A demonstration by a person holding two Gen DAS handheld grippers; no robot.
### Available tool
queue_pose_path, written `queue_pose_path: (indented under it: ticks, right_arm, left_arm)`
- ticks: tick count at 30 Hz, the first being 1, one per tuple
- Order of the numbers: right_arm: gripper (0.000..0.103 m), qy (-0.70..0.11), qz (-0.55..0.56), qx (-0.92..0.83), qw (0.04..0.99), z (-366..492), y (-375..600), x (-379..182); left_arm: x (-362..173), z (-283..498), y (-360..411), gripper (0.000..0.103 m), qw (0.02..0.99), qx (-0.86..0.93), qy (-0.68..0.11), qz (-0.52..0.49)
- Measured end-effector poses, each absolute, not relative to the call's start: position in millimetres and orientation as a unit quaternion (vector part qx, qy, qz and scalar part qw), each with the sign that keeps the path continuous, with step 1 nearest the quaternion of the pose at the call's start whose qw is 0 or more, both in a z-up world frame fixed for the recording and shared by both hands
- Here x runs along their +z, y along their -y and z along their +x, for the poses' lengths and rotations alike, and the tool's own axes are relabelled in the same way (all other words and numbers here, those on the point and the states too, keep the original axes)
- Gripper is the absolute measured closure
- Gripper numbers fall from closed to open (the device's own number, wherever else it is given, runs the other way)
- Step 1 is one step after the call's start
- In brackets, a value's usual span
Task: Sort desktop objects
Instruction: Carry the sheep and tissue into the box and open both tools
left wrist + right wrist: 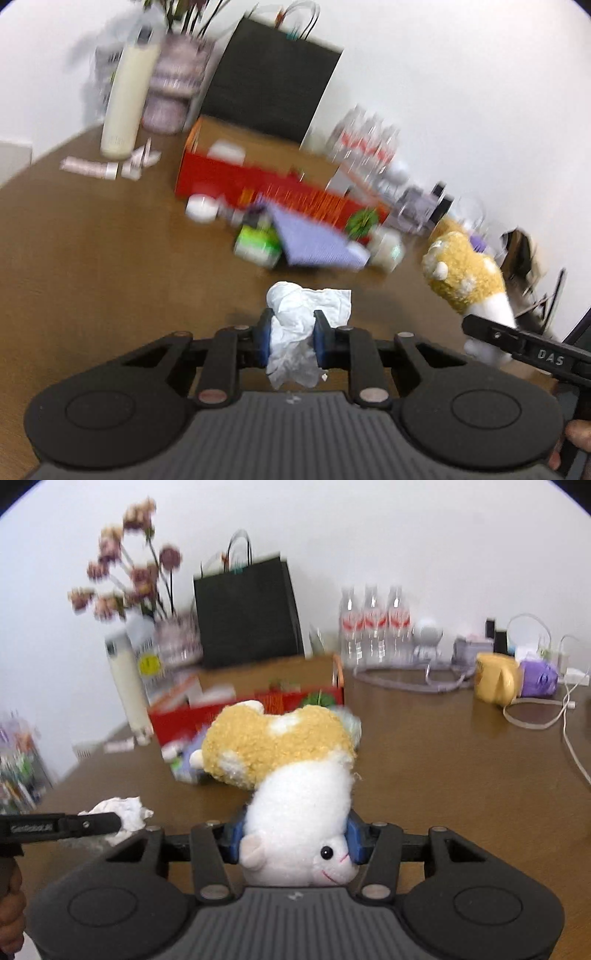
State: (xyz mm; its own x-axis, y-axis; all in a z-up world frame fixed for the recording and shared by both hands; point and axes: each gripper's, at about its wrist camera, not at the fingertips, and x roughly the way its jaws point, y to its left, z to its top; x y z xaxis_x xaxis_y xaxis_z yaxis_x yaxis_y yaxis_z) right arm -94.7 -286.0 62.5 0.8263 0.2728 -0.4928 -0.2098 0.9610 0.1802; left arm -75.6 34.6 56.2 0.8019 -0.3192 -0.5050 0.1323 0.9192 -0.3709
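Observation:
My left gripper [291,339] is shut on a crumpled white tissue [306,314], which hangs between the blue pads above the brown table [92,258]. My right gripper [293,834] is shut on the white head of a yellow and white plush toy [280,746], held upside down with its body pointing away. From the left wrist view the plush toy [465,273] and a finger [517,339] of the right gripper show at the right. From the right wrist view the tissue [122,812] and a left gripper finger [74,825] show at the left.
A red box [258,184] with small items lies mid-table, with a purple cloth [314,240] and a green pack [258,243] in front. A cream bottle [125,99], flower vase, black paper bag [269,81] and water bottles [373,624] stand along the wall. Cables [546,716] and a yellow mug [495,683] lie far right.

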Motion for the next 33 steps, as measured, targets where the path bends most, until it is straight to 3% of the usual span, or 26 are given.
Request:
queue_pose_path:
  ticks: [4, 8, 12, 15, 21, 28, 32, 33]
  right_arm:
    - [0.054, -0.244, 0.06, 0.142, 0.957, -72, 286, 86]
    - [0.054, -0.225, 0.051, 0.153, 0.961, -6, 276, 120]
    - [0.054, -0.247, 0.086, 0.164, 0.951, 101, 257, 147]
    - [0.054, -0.275, 0.033, 0.135, 0.951, 177, 229, 150]
    - [0.054, -0.367, -0.084, 0.065, 0.924, 303, 180, 108]
    - [0.053, -0.434, -0.206, 0.061, 0.875, 349, 145, 46]
    - [0.049, -0.462, -0.175, 0.074, 0.866, 364, 151, 40]
    - [0.045, -0.472, -0.16, 0.075, 0.864, 367, 156, 41]
  left_arm:
    - [97, -50, -31, 0.081, 0.947, -0.133, -0.253, -0.144]
    - [137, 26, -21, 0.08, 0.956, -0.129, -0.218, -0.146]
    - [147, 130, -11, 0.08, 0.957, -0.07, -0.237, -0.154]
    - [140, 207, -6, 0.08, 0.951, -0.045, -0.274, -0.134]
    - [87, 307, 0, 0.08, 0.927, 0.006, -0.352, -0.129]
    - [57, 343, 0, 0.079, 0.903, -0.005, -0.415, -0.113]
    - [52, 343, 4, 0.072, 0.893, -0.016, -0.435, -0.109]
    - [53, 342, 1, 0.063, 0.896, -0.014, -0.428, -0.119]
